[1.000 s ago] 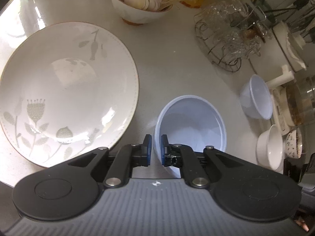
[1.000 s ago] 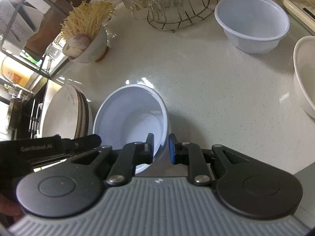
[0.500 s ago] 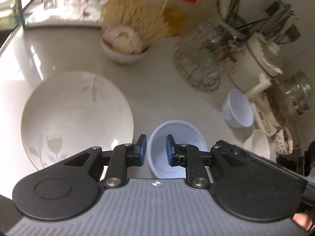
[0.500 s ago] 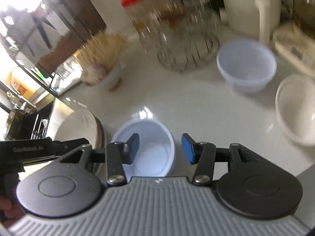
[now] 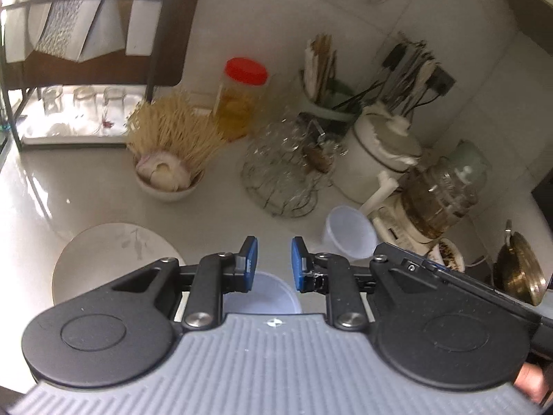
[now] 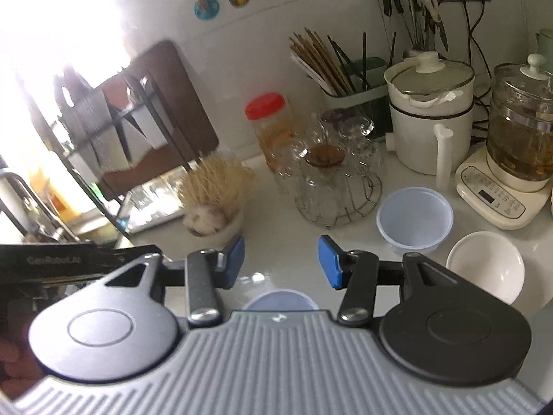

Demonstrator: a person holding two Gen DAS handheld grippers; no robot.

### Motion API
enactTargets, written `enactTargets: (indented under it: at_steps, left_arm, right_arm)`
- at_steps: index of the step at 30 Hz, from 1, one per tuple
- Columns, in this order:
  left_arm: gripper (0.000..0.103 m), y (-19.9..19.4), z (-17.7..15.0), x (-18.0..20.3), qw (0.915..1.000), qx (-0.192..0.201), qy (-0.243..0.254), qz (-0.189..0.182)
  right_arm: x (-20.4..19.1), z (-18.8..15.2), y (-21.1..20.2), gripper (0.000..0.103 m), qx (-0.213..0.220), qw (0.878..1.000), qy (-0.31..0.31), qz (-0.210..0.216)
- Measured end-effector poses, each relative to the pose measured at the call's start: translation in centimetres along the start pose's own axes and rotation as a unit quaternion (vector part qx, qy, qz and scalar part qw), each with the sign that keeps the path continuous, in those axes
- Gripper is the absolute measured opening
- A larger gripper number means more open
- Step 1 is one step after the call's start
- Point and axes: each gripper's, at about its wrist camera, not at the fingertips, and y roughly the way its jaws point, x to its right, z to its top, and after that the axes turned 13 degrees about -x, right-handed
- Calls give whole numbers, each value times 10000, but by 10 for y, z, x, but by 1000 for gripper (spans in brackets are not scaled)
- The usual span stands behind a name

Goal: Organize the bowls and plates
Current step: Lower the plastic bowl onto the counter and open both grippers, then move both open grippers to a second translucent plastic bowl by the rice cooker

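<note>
A pale blue plastic bowl (image 5: pixel 266 295) stands on the white counter just below my left gripper (image 5: pixel 270 263), which is open and empty above it. The same bowl (image 6: pixel 280 299) shows under my right gripper (image 6: pixel 281 261), also open and empty. A white floral plate (image 5: pixel 114 259) lies left of the bowl. A second blue plastic bowl (image 6: pixel 414 219) stands farther right, also seen in the left wrist view (image 5: pixel 350 231). A white ceramic bowl (image 6: pixel 484 266) sits beside it.
A bowl of onion and dry noodles (image 5: pixel 166 173), a wire basket of glasses (image 6: pixel 337 190), a red-lidded jar (image 6: pixel 273 128), a white pot (image 6: pixel 428 110), a kettle on its base (image 6: pixel 518 152) and a dish rack (image 5: pixel 79 34) line the back of the counter.
Both grippers let go of the near blue bowl, opened, and pulled up and back from the counter. The bowl stays beside the plate.
</note>
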Motion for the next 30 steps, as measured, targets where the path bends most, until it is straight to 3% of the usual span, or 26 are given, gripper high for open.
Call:
enactTargets:
  at_steps: [9, 21, 30]
  left_arm:
    - [23, -29, -9, 21, 9988, 82, 474, 16]
    - [24, -11, -24, 24, 9965, -225, 772, -215]
    - [34, -7, -37, 23, 9940, -415, 970, -278]
  right_arm:
    - [-13, -12, -31, 51, 305, 9988, -72, -383]
    - [-18, -33, -43, 51, 240, 9971, -4, -723]
    - [-15, -55, -50, 51, 189, 9941, 305, -1025]
